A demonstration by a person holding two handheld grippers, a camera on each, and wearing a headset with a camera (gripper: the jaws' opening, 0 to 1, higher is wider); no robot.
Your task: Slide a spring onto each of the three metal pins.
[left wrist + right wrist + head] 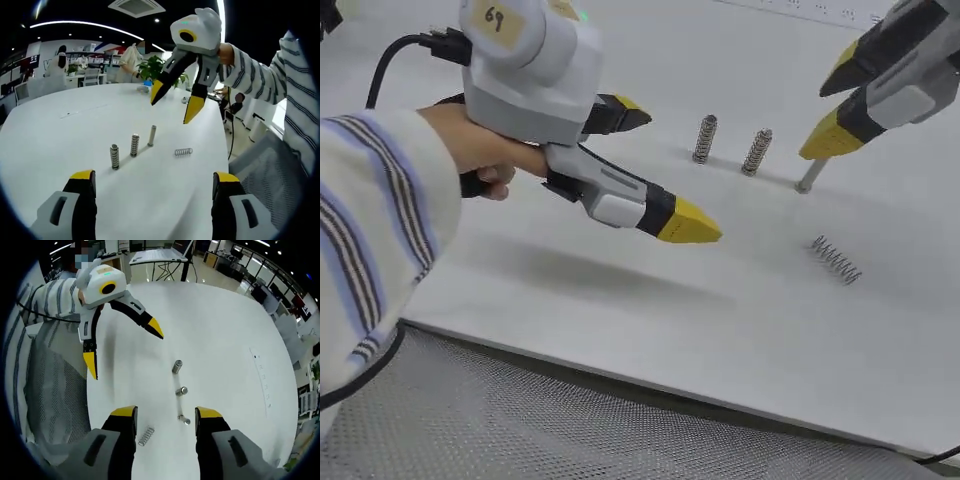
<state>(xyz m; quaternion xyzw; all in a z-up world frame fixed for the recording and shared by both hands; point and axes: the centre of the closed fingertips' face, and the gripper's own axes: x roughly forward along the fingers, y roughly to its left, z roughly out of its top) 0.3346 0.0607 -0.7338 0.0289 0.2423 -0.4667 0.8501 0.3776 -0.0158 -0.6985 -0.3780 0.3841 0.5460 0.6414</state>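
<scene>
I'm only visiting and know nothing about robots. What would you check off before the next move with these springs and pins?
1. Left fitted spring and middle fitted spring sit on their pins: ok.
2. Bare pin stands free, with nothing on it: ok.
3. Loose spring lies on the table, with nothing on top of it: ok.
4. Right gripper is open and empty, close to the bare pin: ok.
5. Left gripper is open, empty and away from the pins: ok.
6. A spring is held, ready to slide on: not ok, neither gripper holds one.
</scene>
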